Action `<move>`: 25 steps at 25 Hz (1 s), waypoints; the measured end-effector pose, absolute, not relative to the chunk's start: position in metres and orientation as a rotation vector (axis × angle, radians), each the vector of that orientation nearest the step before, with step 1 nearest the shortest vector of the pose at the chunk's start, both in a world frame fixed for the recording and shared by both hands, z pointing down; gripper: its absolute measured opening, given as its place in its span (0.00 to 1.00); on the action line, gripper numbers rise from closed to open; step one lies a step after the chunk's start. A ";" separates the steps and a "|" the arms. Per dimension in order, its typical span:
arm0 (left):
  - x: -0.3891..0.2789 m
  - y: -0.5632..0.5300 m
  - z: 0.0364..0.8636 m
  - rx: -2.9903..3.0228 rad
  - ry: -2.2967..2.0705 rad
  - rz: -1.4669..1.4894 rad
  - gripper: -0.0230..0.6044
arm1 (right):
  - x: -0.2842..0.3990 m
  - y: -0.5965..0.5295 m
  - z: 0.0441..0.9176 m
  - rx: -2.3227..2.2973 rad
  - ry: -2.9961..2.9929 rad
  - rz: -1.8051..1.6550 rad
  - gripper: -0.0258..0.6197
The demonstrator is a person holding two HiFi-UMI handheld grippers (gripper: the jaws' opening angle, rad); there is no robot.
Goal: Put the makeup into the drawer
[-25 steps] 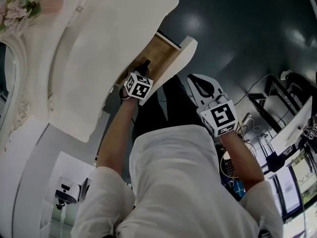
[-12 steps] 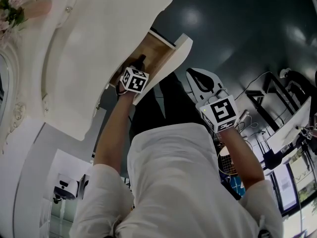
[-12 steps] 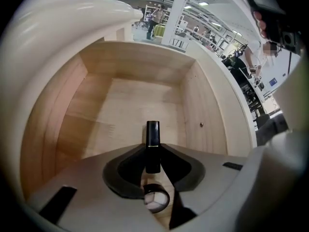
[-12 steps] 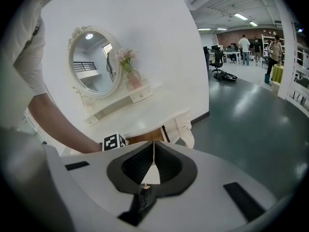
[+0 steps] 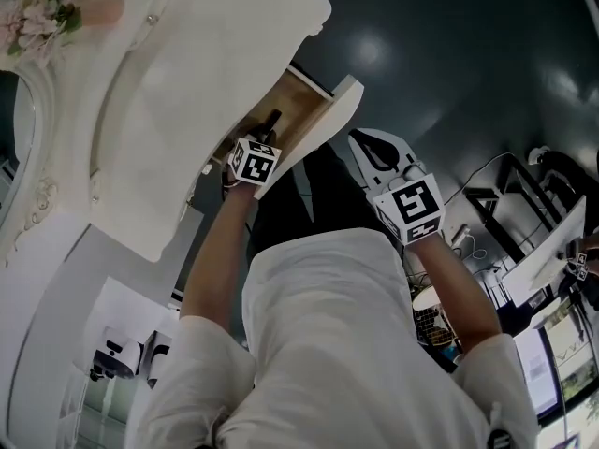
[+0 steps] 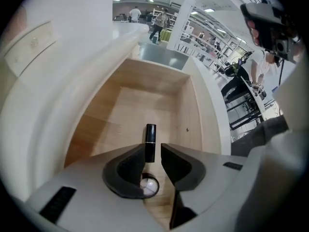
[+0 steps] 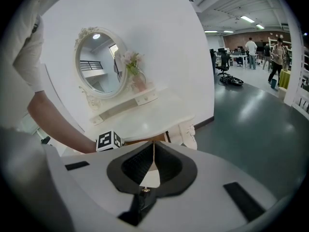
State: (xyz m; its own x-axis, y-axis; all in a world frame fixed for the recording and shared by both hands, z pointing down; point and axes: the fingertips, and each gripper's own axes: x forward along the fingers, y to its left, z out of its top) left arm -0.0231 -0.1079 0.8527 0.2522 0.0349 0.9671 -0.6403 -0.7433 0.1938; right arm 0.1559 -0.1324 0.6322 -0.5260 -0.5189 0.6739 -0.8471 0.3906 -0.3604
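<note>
The dark, glossy floor (image 5: 449, 54) takes up the most room and throws back soft patches of ceiling light. On it stands one white dressing table (image 5: 206, 92) with a smooth, wavy-edged top and a painted finish. At its back is a single oval mirror (image 7: 99, 62) in a white frame with carved scrolls.

One drawer (image 6: 135, 110) is pulled out from under the tabletop. It is a plain rectangular box with a pale, bare wood floor and walls showing a fine grain, behind a curved white front.

There are two grippers, both with white plastic bodies and black, ribbed, wedge-shaped jaws, and each carries one cube of black-and-white square markers. The left gripper (image 6: 153, 148) points steeply down into the drawer with its jaws opening. The makeup sits between them with a clear gap on its right side, so nothing is clamped. The right gripper (image 7: 153, 144) hangs out over the floor in front of the table, jaws closed tip to tip on nothing.

One small spray of pink flowers (image 7: 131, 62) stands on the table shelf beside the mirror.

Smallest is the makeup, one slim black lipstick tube (image 6: 150, 141), glossy and cylindrical. It is inside the drawer, near the right wall, over the wood floor.
</note>
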 end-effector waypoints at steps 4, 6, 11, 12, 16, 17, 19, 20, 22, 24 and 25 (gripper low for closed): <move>-0.027 -0.112 0.828 1.978 -0.614 1.494 0.17 | 0.151 -0.136 0.622 1.139 -2.229 0.917 0.09; -0.030 -0.113 0.813 1.988 -0.658 1.471 0.15 | 0.147 -0.136 0.620 1.116 -2.233 0.901 0.09; -0.039 -0.110 0.769 2.026 -0.781 1.350 0.08 | 0.133 -0.132 0.608 1.062 -2.243 0.845 0.09; -0.041 -0.109 0.758 2.040 -0.805 1.320 0.07 | 0.129 -0.131 0.604 1.053 -2.254 0.831 0.09; -0.055 -0.104 0.717 2.100 -0.903 1.180 0.06 | 0.110 -0.122 0.586 1.034 -2.292 0.773 0.09; -0.059 -0.103 0.705 2.112 -0.933 1.134 0.06 | 0.105 -0.118 0.582 1.033 -2.300 0.759 0.09; -0.065 -0.101 0.680 2.133 -0.993 1.042 0.06 | 0.098 -0.111 0.575 1.035 -2.312 0.735 0.09; -0.068 -0.100 0.669 2.143 -1.019 1.003 0.06 | 0.094 -0.106 0.571 1.039 -2.317 0.723 0.09; -0.072 -0.094 0.647 2.171 -1.062 0.932 0.06 | 0.089 -0.096 0.563 1.046 -2.325 0.693 0.09; -0.077 -0.087 0.628 2.201 -1.094 0.870 0.06 | 0.083 -0.085 0.553 1.058 -2.334 0.657 0.09; -0.080 -0.082 0.619 2.214 -1.107 0.841 0.06 | 0.081 -0.080 0.548 1.066 -2.338 0.643 0.09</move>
State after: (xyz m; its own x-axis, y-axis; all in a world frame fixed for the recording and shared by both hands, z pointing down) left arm -0.0796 -0.0821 0.6186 0.4730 -0.5066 0.7208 -0.8302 -0.5302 0.1721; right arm 0.0805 -0.0796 0.5482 -0.5764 -0.5532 0.6015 -0.7830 0.5846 -0.2126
